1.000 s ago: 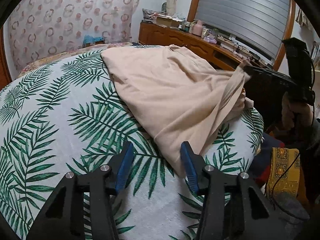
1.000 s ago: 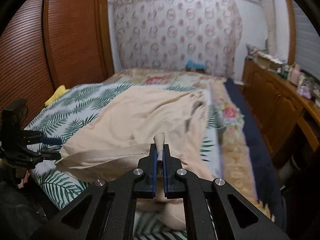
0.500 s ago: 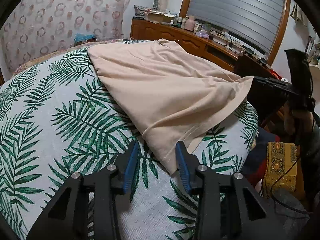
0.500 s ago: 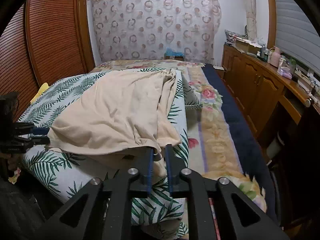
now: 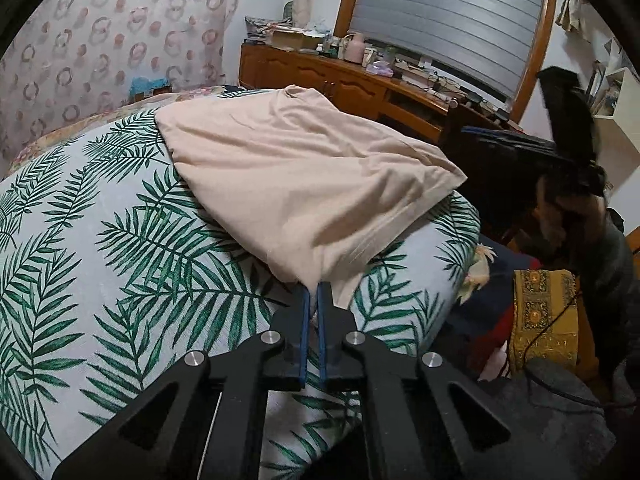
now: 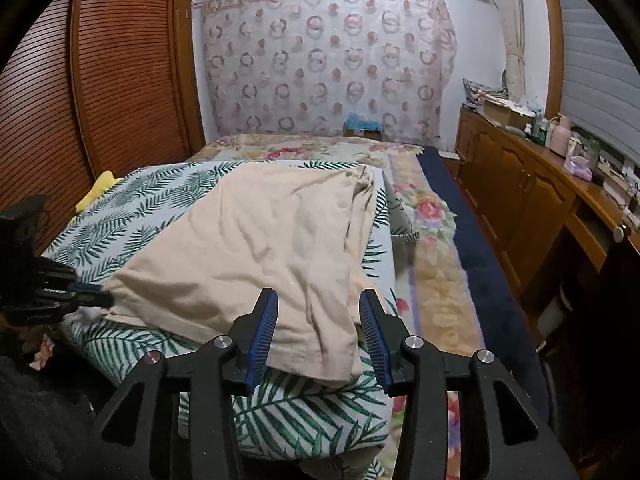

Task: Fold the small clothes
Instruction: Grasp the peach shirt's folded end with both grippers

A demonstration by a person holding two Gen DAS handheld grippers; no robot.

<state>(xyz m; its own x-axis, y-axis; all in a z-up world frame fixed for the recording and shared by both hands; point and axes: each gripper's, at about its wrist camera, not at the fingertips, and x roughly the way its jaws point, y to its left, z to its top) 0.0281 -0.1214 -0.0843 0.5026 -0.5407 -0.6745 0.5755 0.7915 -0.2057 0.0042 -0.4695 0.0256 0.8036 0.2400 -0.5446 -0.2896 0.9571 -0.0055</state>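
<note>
Since a second ago your right gripper (image 6: 318, 330) has let go of the bunched corner it was pinching, and your left gripper (image 5: 313, 294) has closed where it stood apart over the bed (image 5: 80, 280).

You are early in the fold. You have the beige garment (image 5: 296, 176) spread across the palm-leaf cover, reaching from the near edge of the bed toward its far right corner, but it lies skewed and rumpled, with one side doubled over along the bed's right edge and no clean crease anywhere. Judging by this, squaring it flat and making every proper fold still lie ahead of you.

Your left gripper is clamped tight on the garment's near-left corner, at the near edge of the bed; in the right wrist view you can see that corner (image 6: 110, 292) drawn out to a point at its tips. Your right gripper's jaws are opening: the garment's near-right corner (image 6: 320, 344) lies between them on the cover, but the blue pads (image 6: 262, 332) stand clear on either side and press on nothing. So you hold the cloth with one hand only.
</note>
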